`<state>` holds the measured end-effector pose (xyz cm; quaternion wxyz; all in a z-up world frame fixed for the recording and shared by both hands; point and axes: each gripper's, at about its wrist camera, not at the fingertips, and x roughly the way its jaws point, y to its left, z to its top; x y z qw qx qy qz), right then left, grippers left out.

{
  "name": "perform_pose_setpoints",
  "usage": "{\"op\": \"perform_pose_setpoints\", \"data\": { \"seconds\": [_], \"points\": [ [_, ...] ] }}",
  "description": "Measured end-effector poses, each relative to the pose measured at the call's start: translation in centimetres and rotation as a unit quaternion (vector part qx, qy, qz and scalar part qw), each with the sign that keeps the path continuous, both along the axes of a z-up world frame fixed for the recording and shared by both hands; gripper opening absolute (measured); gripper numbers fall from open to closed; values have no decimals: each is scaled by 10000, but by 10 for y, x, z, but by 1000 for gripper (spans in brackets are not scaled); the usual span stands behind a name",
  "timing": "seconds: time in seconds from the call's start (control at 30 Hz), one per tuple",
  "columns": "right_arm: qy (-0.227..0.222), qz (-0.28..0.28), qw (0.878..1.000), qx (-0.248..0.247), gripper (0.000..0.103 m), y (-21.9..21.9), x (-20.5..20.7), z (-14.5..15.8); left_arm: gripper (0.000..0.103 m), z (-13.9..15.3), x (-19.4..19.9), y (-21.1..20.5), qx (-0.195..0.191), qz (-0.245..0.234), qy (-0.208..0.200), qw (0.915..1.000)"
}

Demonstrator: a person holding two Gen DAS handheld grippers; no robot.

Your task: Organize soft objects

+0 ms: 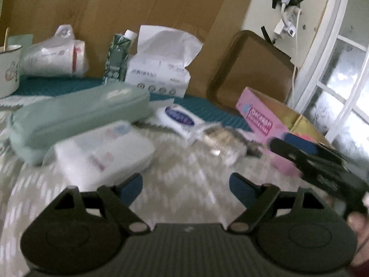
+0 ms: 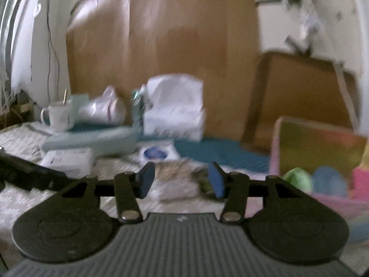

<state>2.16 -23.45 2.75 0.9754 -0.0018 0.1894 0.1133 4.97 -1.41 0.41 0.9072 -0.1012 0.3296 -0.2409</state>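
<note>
My left gripper (image 1: 185, 185) hovers over the table (image 1: 184, 161), fingers wide, empty. Ahead from the left: a green pouch (image 1: 78, 117), a white pack (image 1: 103, 150), a crinkled packet (image 1: 221, 143). My right gripper (image 2: 182, 180), fingers wide, faces that packet. A pink box (image 2: 320, 147) of soft balls (image 2: 297, 179) sits at the right edge.

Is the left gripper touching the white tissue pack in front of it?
Apart. In the left wrist view, the left gripper is open and patterned cloth shows between its fingers and the white tissue pack.
</note>
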Motion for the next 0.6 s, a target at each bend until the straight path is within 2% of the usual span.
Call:
{"op": "perform_pose_setpoints", "data": {
  "seconds": [0.13,0.23,0.27,0.3,0.4,0.53,0.6],
  "points": [
    [498,136,9986,-62,58,18,36,-10,85,1,2,13,-480,49,-43,9988],
    [852,-14,9957,-364,69,26,56,-20,85,-4,7,20,-705,81,127,9974],
    [1026,-65,9939,-388,69,27,63,-22,85,-4,7,22,-752,71,123,9971],
    [1088,-70,9935,-310,66,25,65,-22,85,-4,6,22,-776,72,104,9969],
    [1176,116,9930,-34,55,21,54,-17,85,-3,3,21,-717,63,56,9974],
    [1130,616,9917,78,54,23,6,-15,85,-2,1,15,-592,-25,0,9982],
    [973,825,9917,-162,55,27,-22,-14,85,-2,0,15,-594,-61,-22,9982]
  ]
}}
